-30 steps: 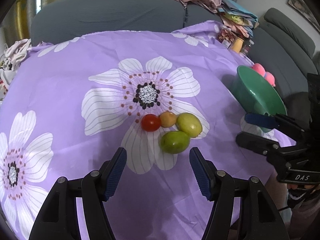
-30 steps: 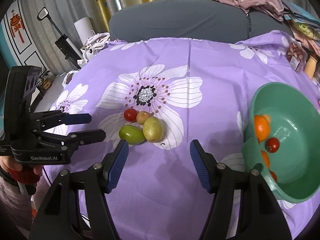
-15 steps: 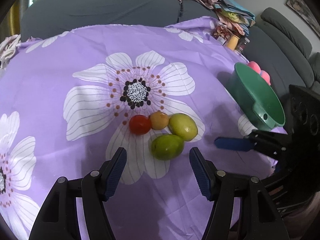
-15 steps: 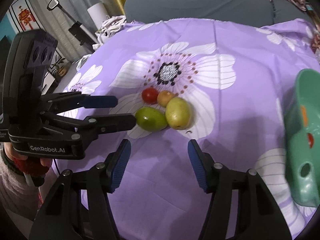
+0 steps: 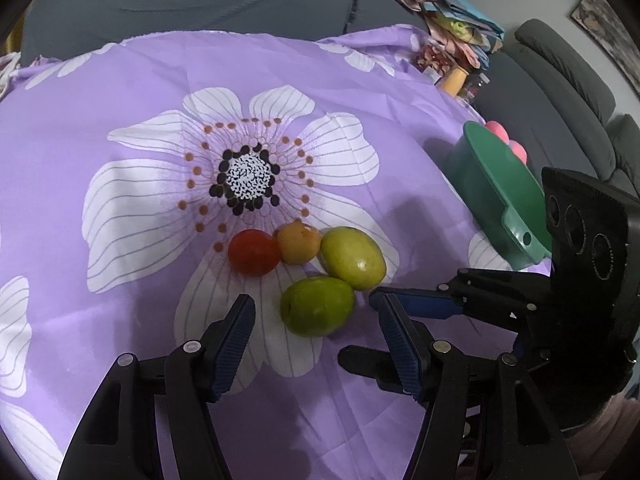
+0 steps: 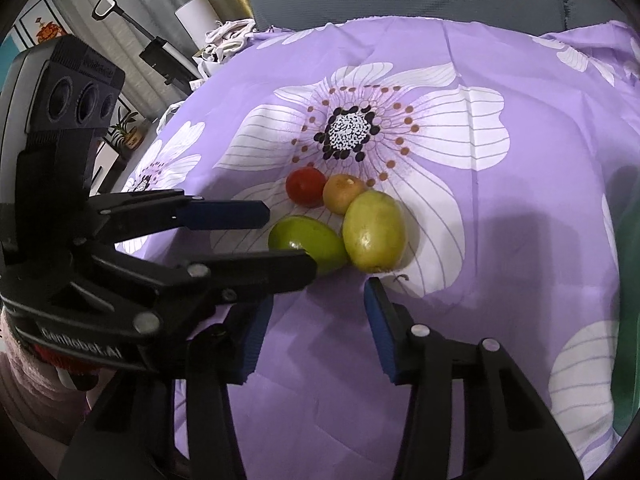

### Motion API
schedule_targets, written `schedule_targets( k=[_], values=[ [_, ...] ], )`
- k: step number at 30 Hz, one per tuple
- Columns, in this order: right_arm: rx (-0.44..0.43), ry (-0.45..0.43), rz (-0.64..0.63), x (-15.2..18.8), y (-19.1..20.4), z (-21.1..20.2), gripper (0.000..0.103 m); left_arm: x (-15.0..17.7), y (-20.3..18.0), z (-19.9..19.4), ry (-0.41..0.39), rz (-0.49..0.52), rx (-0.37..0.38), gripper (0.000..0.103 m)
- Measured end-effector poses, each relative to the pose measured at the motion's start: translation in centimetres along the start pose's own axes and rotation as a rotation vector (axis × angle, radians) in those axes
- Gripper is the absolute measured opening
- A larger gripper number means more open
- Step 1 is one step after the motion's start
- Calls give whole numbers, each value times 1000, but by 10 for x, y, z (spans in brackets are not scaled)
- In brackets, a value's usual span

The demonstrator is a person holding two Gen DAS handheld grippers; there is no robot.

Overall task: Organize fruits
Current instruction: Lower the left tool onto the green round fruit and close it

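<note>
Several fruits lie together on the purple flowered cloth: a red tomato (image 5: 253, 252), a small orange fruit (image 5: 299, 242), a yellow-green fruit (image 5: 353, 258) and a green fruit (image 5: 317, 306). They also show in the right wrist view: the tomato (image 6: 306, 186), the orange fruit (image 6: 343, 198), the yellow-green fruit (image 6: 374, 232) and the green fruit (image 6: 307, 241). My left gripper (image 5: 316, 336) is open and empty, its fingers on either side of the green fruit, just short of it. My right gripper (image 6: 318, 330) is open and empty, close below the yellow-green fruit. A green bowl (image 5: 500, 196) stands at the right.
The two grippers are close together; the left one (image 6: 276, 240) crosses in front of the right one's left finger. A grey sofa (image 5: 192, 0) runs behind the cloth. Clothes and small jars (image 5: 452, 80) sit at the far right corner. Pink things (image 5: 506, 138) lie behind the bowl.
Both grippers have moved forward and down toward the cluster of fruits. The right gripper has swung left, away from the bowl. The fruits have not moved.
</note>
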State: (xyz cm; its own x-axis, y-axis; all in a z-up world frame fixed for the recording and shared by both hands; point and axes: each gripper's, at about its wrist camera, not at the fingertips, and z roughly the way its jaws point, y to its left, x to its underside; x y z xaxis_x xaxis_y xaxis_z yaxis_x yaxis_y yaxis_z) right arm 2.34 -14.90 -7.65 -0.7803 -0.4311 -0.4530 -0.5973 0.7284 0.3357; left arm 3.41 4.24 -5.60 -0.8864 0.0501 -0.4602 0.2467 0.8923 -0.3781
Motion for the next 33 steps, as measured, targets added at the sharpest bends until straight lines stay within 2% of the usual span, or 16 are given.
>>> schedule_targets(
  k=[6,12,22,33],
  values=[
    [-5,10,-6,-7,3,9,46,-4,5,7,10,-26,25,58],
    [-3,10,-25,-9,6,13,39,-4,9,12,19,-49,45,43],
    [7,-7,-43,-7,9,12,39,-1,9,9,12,-53,44,43],
    [7,-57,-51,3,15,-12,39,3,-12,-5,-13,-22,31,43]
  ],
)
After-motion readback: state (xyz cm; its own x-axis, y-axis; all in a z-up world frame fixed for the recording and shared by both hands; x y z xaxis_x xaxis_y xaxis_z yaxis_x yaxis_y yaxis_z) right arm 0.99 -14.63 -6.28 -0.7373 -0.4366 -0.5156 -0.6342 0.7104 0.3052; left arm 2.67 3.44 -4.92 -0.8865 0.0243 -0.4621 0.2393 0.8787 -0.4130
